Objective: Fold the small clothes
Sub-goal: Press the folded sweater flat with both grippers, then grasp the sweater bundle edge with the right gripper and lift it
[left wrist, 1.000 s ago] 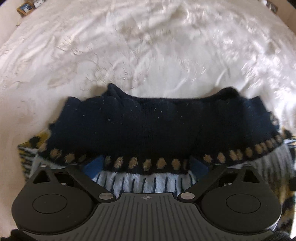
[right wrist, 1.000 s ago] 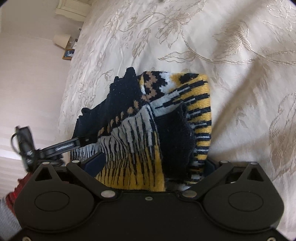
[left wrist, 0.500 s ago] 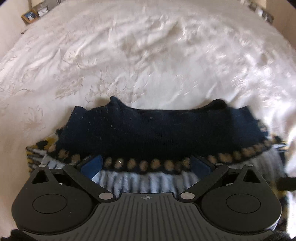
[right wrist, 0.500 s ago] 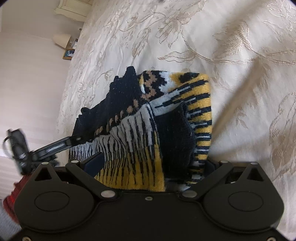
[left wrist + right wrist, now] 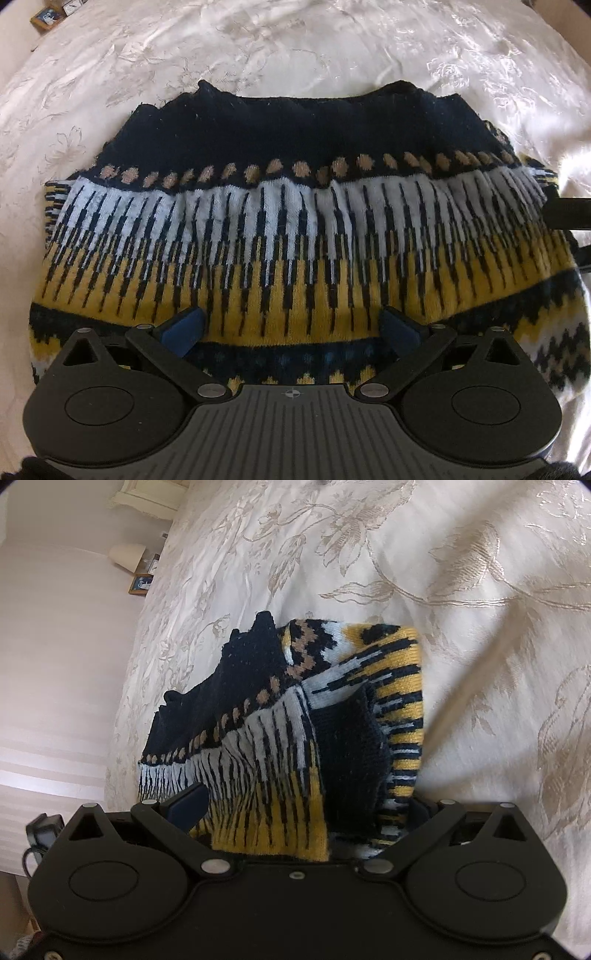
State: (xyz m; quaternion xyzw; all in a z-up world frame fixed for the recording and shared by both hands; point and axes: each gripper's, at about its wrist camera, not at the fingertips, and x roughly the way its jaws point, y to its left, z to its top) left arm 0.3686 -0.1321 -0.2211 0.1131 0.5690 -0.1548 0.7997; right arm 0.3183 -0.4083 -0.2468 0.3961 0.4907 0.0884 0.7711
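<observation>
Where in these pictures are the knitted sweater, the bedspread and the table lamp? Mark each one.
knitted sweater point(image 5: 288, 221), left wrist view, on its white-and-black striped band.
bedspread point(image 5: 369, 554), right wrist view, on bare floral fabric beyond the sweater.
table lamp point(image 5: 127, 555), right wrist view, on its cream shade.

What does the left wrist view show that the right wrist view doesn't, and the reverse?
Left wrist only: the sweater face-on, its full run of bands from navy to yellow, and a dark bar poking in at the right edge.

Right wrist only: the sweater's side, with a navy piece lying over striped layers, plus a lamp and a picture frame beyond the bed.

Both: the sweater on the floral bedspread, with open tongs, left tongs and right tongs, spanning its near edge.
</observation>
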